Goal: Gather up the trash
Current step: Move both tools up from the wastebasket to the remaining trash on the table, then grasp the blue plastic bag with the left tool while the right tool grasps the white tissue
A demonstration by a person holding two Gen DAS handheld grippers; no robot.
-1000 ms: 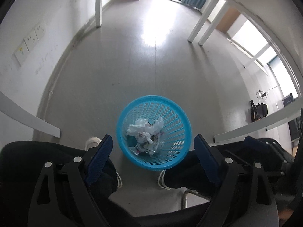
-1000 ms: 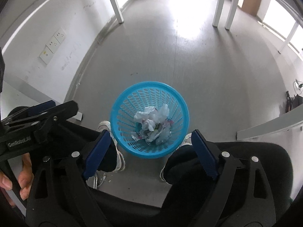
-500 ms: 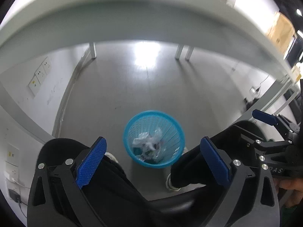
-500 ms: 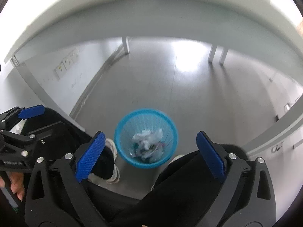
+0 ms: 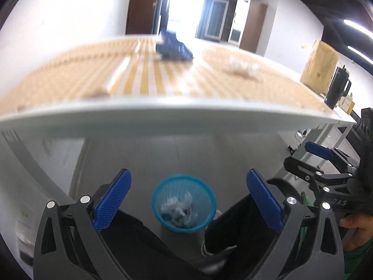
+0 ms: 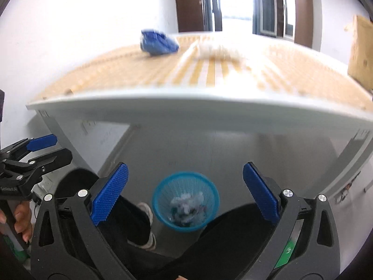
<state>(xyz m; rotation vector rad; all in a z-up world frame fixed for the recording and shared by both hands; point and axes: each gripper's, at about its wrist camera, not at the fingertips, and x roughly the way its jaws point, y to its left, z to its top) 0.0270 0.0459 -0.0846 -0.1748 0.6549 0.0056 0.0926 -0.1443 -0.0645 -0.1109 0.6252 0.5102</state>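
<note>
A blue mesh trash basket (image 5: 205, 200) (image 6: 209, 196) stands on the floor between the person's legs, holding crumpled white trash (image 5: 178, 208) (image 6: 187, 206). On the table top lie a crumpled blue wrapper (image 5: 173, 47) (image 6: 158, 42) and a crumpled white piece (image 5: 241, 67) (image 6: 219, 50), both blurred. My left gripper (image 5: 188, 200) is open and empty, high above the basket, in front of the table edge. My right gripper (image 6: 185, 194) is open and empty at the same height. Each gripper shows at the side of the other's view.
The white table (image 5: 186, 114) (image 6: 198, 109) has a beige striped mat on top. A brown paper bag (image 5: 320, 65) and a black mug (image 5: 336, 88) stand at its right end. The person's dark-trousered legs (image 5: 139, 238) flank the basket.
Both grippers have risen from low over the basket to above the table edge. The table top with the blue wrapper and white piece has come into view. The fingers stayed open.
</note>
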